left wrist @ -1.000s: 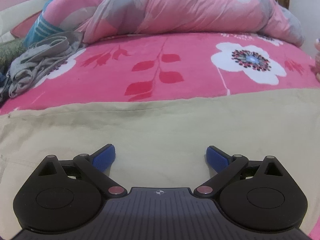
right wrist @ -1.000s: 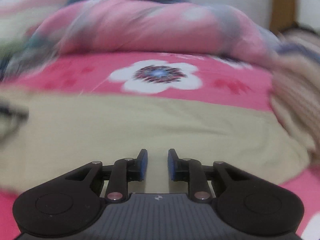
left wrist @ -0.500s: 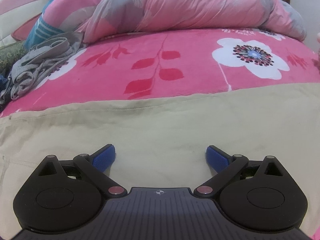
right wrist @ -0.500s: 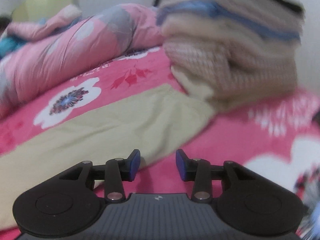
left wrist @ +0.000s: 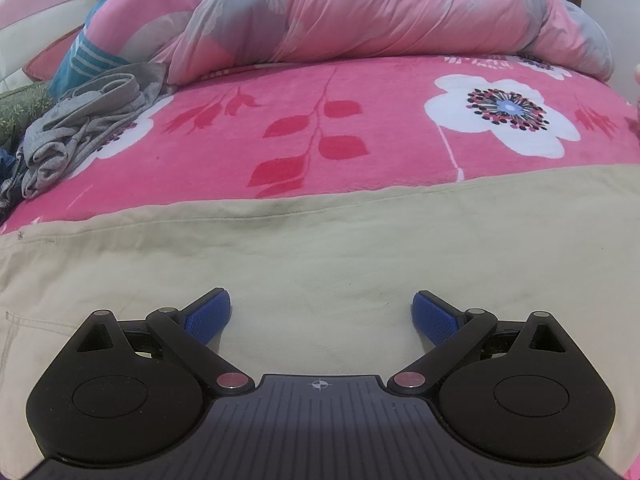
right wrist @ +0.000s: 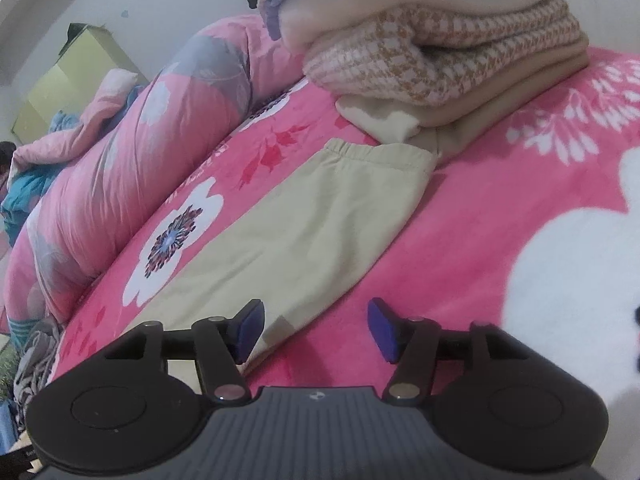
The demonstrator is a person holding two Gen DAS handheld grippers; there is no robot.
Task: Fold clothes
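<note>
Gaping tongs (right wrist: 316,328) straddling beige trousers' (right wrist: 288,232) edge

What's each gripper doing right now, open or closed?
Left gripper: open, empty, over the beige trousers.
Right gripper: open, empty.

We are in a home bedroom: a bed under a fuzzy pink fleece blanket with white flowers (left wrist: 304,120), a rolled pink-and-grey quilted duvet (left wrist: 360,12) along its far side, a stack of folded knit clothes (right wrist: 440,52) and a yellow-green wardrobe (right wrist: 68,84) against the wall.
</note>
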